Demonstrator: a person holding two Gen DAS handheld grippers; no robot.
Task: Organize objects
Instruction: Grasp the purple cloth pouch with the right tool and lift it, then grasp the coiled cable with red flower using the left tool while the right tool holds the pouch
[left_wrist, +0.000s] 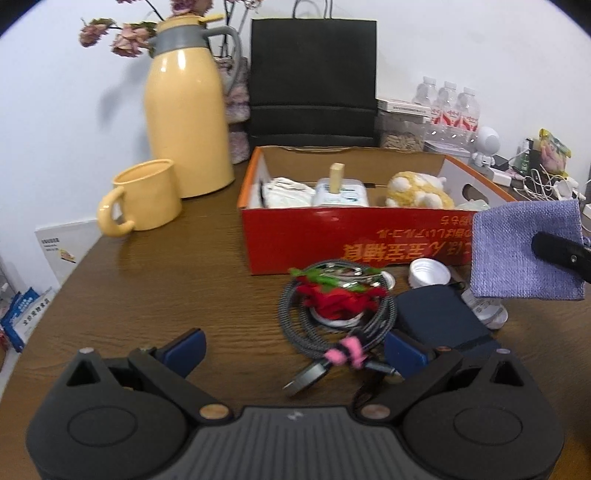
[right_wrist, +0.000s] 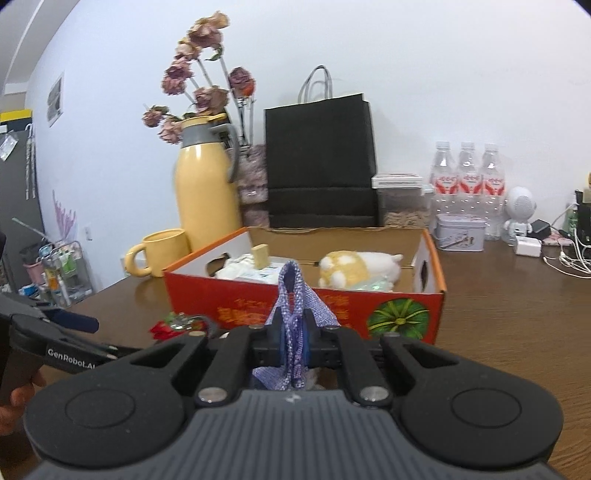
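A red cardboard box (left_wrist: 354, 240) stands on the wooden table; it holds a yellow-white plush toy (left_wrist: 417, 190), white packets and a small wooden block. My right gripper (right_wrist: 293, 345) is shut on a purple woven cloth (right_wrist: 293, 295), held above the table in front of the box (right_wrist: 402, 314). The cloth (left_wrist: 524, 251) also shows at the right of the left wrist view. My left gripper (left_wrist: 295, 350) is open, low over the table, around a coiled grey cable (left_wrist: 332, 332) with a pink tie. A red fabric flower (left_wrist: 336, 299), a dark blue case (left_wrist: 439, 317) and a white cap (left_wrist: 428, 273) lie before the box.
A yellow thermos jug (left_wrist: 184, 122) and yellow mug (left_wrist: 144, 195) stand at the back left. A black paper bag (left_wrist: 314, 77) stands behind the box. Water bottles (right_wrist: 465, 173), a tin, a small white robot figure (right_wrist: 519, 214) and chargers with cables are at the back right.
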